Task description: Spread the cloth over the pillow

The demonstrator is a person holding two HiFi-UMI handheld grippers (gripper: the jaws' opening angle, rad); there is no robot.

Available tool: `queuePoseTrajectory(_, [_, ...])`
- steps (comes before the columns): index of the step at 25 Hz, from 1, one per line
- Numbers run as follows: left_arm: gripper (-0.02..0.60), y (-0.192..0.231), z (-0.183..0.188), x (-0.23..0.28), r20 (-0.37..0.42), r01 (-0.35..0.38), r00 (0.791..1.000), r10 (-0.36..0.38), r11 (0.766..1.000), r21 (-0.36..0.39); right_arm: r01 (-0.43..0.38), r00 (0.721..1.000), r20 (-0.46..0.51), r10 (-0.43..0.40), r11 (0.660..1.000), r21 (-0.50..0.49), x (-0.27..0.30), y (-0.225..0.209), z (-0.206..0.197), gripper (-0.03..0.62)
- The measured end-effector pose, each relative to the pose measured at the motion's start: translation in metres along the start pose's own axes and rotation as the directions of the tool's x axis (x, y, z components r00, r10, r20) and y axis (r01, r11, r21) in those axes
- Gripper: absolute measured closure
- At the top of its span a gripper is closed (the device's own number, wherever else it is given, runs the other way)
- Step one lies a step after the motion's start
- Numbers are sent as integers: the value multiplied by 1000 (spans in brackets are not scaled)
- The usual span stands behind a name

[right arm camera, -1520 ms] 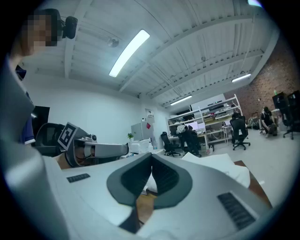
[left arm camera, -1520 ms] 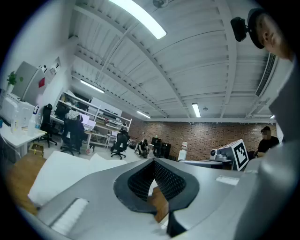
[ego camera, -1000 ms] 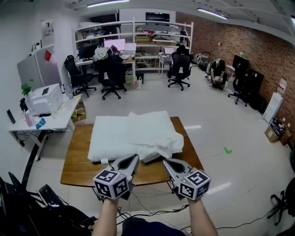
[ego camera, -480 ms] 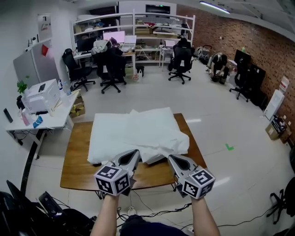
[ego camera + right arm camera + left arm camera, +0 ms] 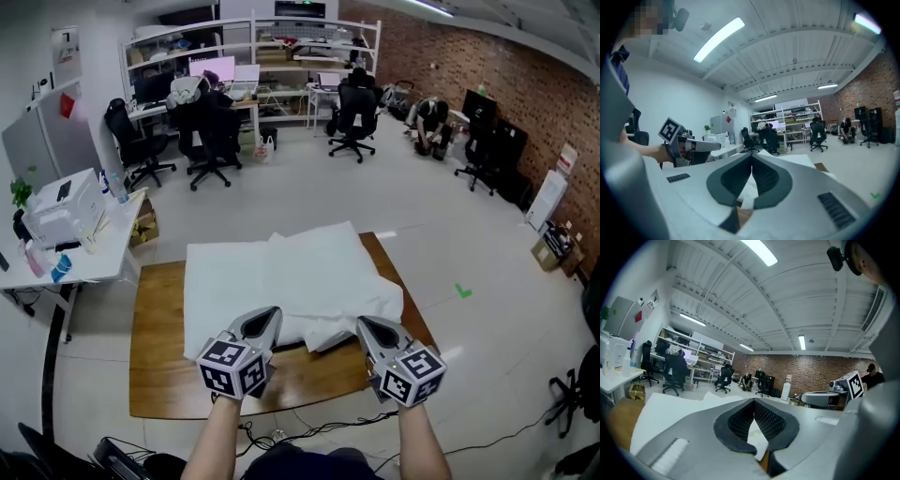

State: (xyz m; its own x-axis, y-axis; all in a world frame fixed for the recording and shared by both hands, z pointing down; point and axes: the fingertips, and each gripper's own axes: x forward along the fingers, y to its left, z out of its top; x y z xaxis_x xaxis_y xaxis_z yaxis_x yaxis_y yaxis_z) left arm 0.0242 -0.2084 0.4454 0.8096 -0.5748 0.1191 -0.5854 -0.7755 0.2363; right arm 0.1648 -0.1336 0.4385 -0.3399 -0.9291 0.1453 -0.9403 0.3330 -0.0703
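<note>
Cloth (image 5: 337,281), white and rumpled, lies over the right part of the white pillow (image 5: 220,291), and one fold spills toward the table's right edge. The pillow's left part is uncovered. Both rest on the brown wooden table (image 5: 169,375), covering most of it from the far edge and leaving bare wood along the near edge and the left edge.

I hold my left claw (image 5: 269,313) and my right claw (image 5: 367,324) side by side over that near strip of wood, both pointing away from me at the bedding. The left claw's tip is at the near edge of the white heap. The right claw's tip is just beside the low fold of cloth.

In each gripper view the jaws are pressed together tip to tip, with white fabric and a sliver of wood showing past them. I cannot make out whether either claw has a cloth edge pinched.

Beyond the table are pale floor (image 5: 309,197), black office chairs (image 5: 211,141) and a brick wall (image 5: 525,84).
</note>
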Motion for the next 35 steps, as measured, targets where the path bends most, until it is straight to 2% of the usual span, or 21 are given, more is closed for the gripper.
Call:
queuePoseTrajectory(5, [581, 22, -15, 11, -42, 35, 999, -35, 999, -10, 95, 995, -33, -94, 995, 10, 6, -13, -13, 592])
queuePoseTrajectory(10, [581, 17, -29, 20, -64, 79, 995, -81, 996, -30, 170, 979, -120, -166, 985, 26, -2, -32, -43, 594])
queuePoseTrajectory(11, [581, 16, -33, 22, -68, 79, 994, -81, 996, -38, 184, 974, -139, -178, 982, 33, -4, -37, -51, 569])
queuePoseTrajectory(17, [581, 17, -69, 29, -117, 47, 992, -53, 998, -53, 260, 937, -253, -239, 964, 49, -11, -71, -112, 559])
queuePoseTrajectory(18, [581, 18, -75, 29, -124, 38, 991, -45, 998, -55, 263, 932, -269, -241, 964, 47, -11, -73, -121, 479])
queuePoseTrajectory(19, [581, 20, -81, 29, -131, 30, 991, -37, 998, -56, 268, 927, -284, -246, 962, 41, -11, -77, -128, 456])
queuePoseTrajectory(23, [581, 24, -97, 29, -160, -3, 987, -5, 999, -50, 309, 896, -334, -293, 951, -3, -14, -90, -153, 454])
queuePoseTrajectory(25, [581, 23, -104, 28, -178, -12, 984, 3, 999, -51, 333, 882, -353, -313, 943, -4, -16, -98, -163, 350])
queuePoseTrajectory(30, [565, 24, -119, 27, -224, -28, 974, 17, 999, -47, 354, 870, -383, -310, 934, 48, -6, -117, -183, 350])
queuePoseTrajectory(35, [548, 37, -118, 27, -224, -58, 973, 47, 998, -40, 354, 873, -387, -299, 932, 80, 6, -129, -189, 350])
